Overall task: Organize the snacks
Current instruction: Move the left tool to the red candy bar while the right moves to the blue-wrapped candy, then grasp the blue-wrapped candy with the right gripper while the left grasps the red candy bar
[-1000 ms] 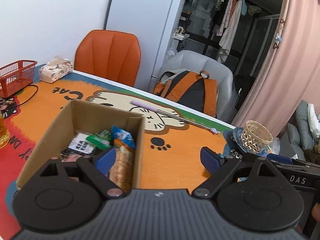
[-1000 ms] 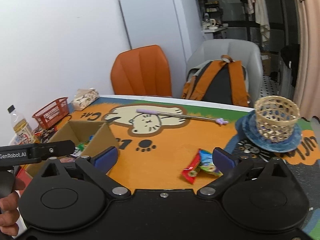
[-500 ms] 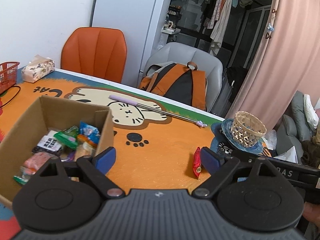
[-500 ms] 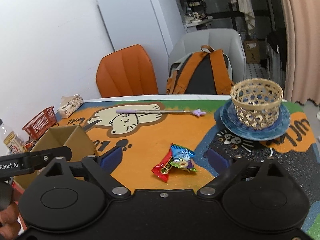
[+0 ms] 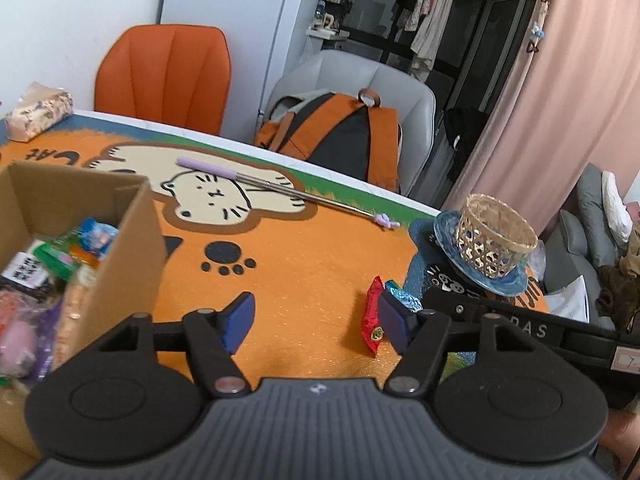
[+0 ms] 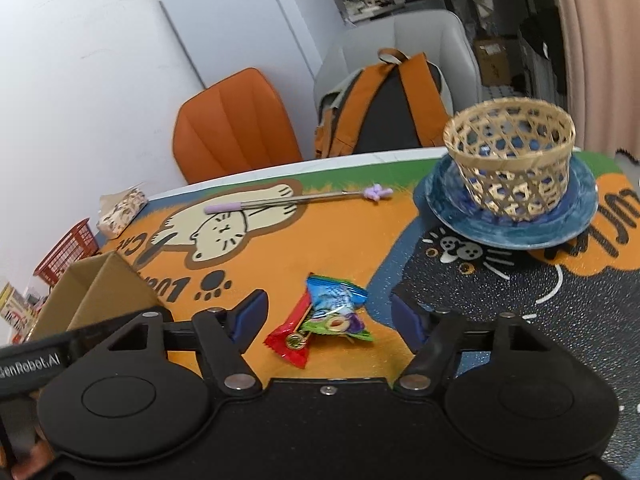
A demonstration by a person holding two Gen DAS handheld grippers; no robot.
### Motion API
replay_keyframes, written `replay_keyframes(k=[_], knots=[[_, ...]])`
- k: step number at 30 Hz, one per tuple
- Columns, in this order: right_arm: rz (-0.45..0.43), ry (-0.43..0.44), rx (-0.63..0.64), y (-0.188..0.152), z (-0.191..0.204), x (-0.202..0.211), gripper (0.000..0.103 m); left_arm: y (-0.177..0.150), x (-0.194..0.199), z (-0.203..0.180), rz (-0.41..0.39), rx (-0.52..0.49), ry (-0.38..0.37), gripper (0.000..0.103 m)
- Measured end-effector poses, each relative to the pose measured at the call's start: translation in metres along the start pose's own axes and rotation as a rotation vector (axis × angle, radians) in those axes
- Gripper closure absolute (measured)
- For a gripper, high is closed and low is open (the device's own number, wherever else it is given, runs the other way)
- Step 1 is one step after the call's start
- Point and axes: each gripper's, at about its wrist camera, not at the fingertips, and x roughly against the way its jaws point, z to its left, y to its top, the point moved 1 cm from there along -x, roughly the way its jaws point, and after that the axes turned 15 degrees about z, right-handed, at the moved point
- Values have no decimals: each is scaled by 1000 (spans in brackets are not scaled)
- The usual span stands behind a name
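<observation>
Right gripper (image 6: 324, 316) straddled red packet (image 6: 292, 338) and blue packet (image 6: 334, 300) on mat (image 6: 340, 240), jaws closing, not yet pinching. Left gripper (image 5: 316, 318) closing on nothing, near box (image 5: 120, 248). Best pinched low, one packet only, lifted clear before swinging left.

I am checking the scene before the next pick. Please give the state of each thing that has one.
Cardboard box: open, holds snacks.
Woven basket: upright on the blue plate, looks empty.
Red snack packet: flat on the mat, ungripped.
Blue-green snack packet: overlapping the red one.
Left gripper: closing, nothing between fingers.
Right gripper: closing around the packets.
</observation>
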Motion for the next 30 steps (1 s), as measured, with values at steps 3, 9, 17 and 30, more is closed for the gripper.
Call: replay_keyframes(k=[3,9,17,30], knots=[[8,0,-11,3,-3,-8,40,1,-11,-1,12,11,-12,41],[21,19,-25,4,-3,-25,42,3,-30,5,28,46,-25,46],[55,33,-30,-3,-5,-43,62,5,-39,11,18,70,-17,48],[14,27,-120,-2,-34,-14,65,2,-62,-12,39,26,-40,48]])
